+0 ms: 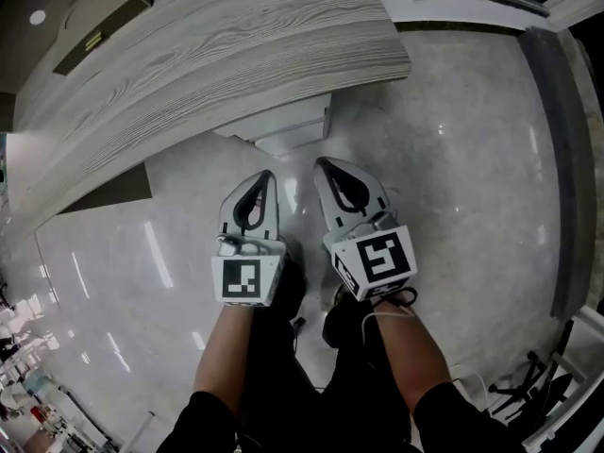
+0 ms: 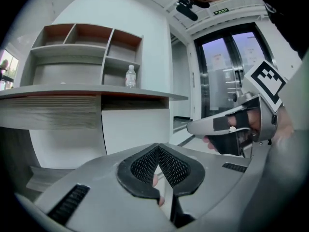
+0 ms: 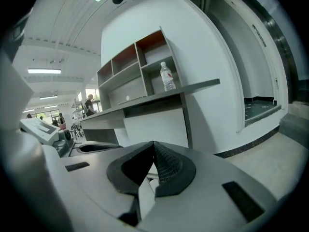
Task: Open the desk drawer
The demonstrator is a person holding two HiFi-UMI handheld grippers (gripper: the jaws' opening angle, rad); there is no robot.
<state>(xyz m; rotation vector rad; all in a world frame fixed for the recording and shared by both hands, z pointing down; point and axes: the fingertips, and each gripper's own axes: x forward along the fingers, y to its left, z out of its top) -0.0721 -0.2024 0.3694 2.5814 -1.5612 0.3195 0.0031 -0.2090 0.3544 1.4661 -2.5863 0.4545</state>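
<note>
The desk (image 1: 217, 41) has a grey wood-grain top, and a white drawer unit (image 1: 294, 128) sits under its near edge. In the left gripper view the white drawer front (image 2: 135, 129) looks closed, and it appears the same way in the right gripper view (image 3: 157, 127). My left gripper (image 1: 268, 177) and right gripper (image 1: 321, 164) hang side by side over the floor, short of the drawer unit and below the desk top. Both are shut with nothing between the jaws. The left gripper view shows its own tips (image 2: 158, 147) meeting, and the right gripper view shows the same (image 3: 153, 144).
Open shelves stand on the desk with a water bottle (image 2: 130, 76) in one compartment, also seen as the bottle (image 3: 167, 76). The floor (image 1: 453, 159) is glossy marble. A glass doorway (image 2: 222, 76) lies to the right. Black stands (image 1: 528, 385) sit at the lower right. People are far off (image 3: 89, 103).
</note>
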